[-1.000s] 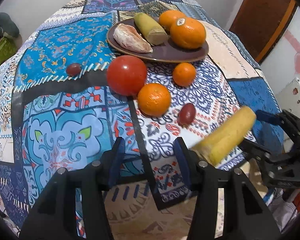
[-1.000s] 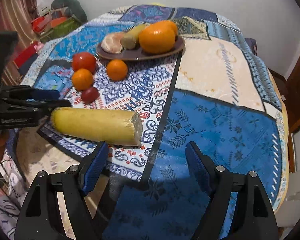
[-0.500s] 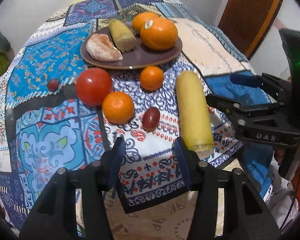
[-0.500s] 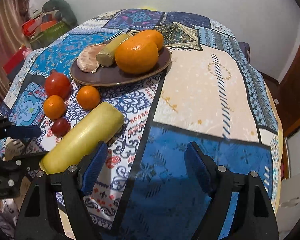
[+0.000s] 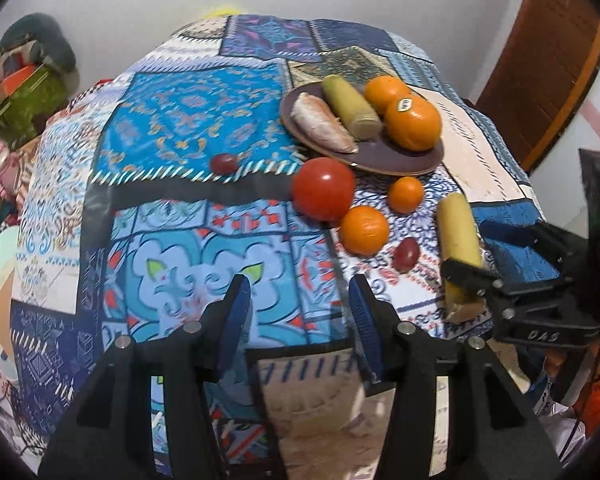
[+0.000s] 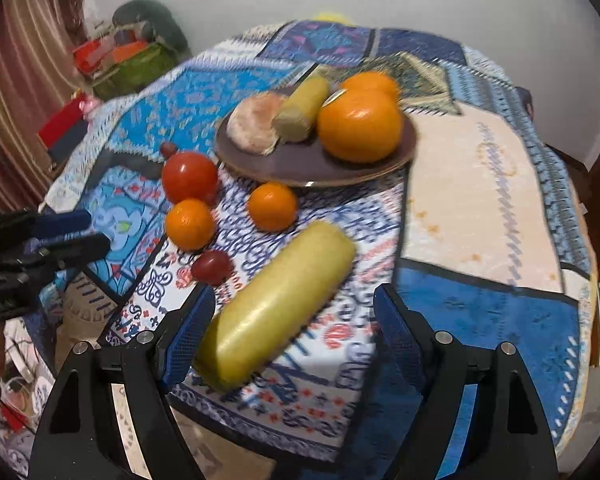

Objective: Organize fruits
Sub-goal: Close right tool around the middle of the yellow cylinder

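A brown plate (image 6: 300,168) holds a large orange (image 6: 360,124), a second orange behind it, a yellow-green cut fruit piece (image 6: 304,108) and a peeled fruit (image 6: 256,124). On the cloth near it lie a red tomato (image 6: 190,176), two small oranges (image 6: 190,224) (image 6: 272,206), a dark red grape (image 6: 212,266) and a long yellow-green fruit (image 6: 276,312). My right gripper (image 6: 290,332) is open with its jaws on either side of the long fruit's near end. My left gripper (image 5: 300,316) is open and empty above the table's near edge.
Another dark grape (image 5: 224,163) lies alone on the blue cloth left of the plate. The round table (image 6: 480,184) has a patchwork cloth. A brown door (image 5: 548,52) stands at the right; cluttered baskets (image 6: 128,60) stand at the left wall.
My right gripper has moved forward over the long yellow-green fruit, so the fruit's near end now lies between its open jaws. My left gripper has swung left.
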Demonstrator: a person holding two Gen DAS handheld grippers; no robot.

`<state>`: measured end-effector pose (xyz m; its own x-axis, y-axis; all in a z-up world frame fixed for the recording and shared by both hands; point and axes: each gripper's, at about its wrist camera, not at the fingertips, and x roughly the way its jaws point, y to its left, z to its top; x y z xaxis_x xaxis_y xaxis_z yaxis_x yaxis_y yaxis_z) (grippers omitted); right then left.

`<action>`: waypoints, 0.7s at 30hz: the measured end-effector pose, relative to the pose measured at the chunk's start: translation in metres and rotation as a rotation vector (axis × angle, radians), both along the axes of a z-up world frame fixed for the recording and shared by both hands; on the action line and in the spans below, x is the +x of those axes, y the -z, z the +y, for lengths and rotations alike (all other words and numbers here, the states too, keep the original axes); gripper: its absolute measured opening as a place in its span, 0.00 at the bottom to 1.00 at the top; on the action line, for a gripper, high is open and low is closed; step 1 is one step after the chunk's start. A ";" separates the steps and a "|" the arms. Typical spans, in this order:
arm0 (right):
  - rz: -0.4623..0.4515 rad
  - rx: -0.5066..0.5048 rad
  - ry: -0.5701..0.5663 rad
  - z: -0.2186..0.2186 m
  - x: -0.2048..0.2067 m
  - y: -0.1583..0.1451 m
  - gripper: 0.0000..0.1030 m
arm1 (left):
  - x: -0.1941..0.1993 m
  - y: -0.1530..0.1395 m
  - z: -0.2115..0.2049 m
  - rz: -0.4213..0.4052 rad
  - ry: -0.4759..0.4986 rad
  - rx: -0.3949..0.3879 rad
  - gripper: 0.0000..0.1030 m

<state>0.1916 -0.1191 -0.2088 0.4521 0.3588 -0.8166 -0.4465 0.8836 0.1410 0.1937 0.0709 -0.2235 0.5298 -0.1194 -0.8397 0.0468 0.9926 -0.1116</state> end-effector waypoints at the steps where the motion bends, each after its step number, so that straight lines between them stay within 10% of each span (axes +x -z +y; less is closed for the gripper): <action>1: 0.012 -0.002 -0.008 0.004 0.000 0.004 0.76 | -0.001 0.001 0.002 0.002 -0.005 -0.002 0.50; 13: 0.032 0.028 -0.021 -0.024 -0.002 0.003 0.35 | 0.010 0.004 0.002 0.002 -0.006 -0.021 0.50; 21: 0.015 -0.026 0.030 -0.045 0.007 0.001 0.33 | 0.030 0.001 -0.009 -0.014 0.013 -0.020 0.50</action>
<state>0.1988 -0.1640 -0.2103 0.4499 0.3234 -0.8325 -0.4176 0.9001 0.1240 0.2236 0.0619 -0.2247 0.5393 -0.1430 -0.8299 0.0614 0.9895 -0.1306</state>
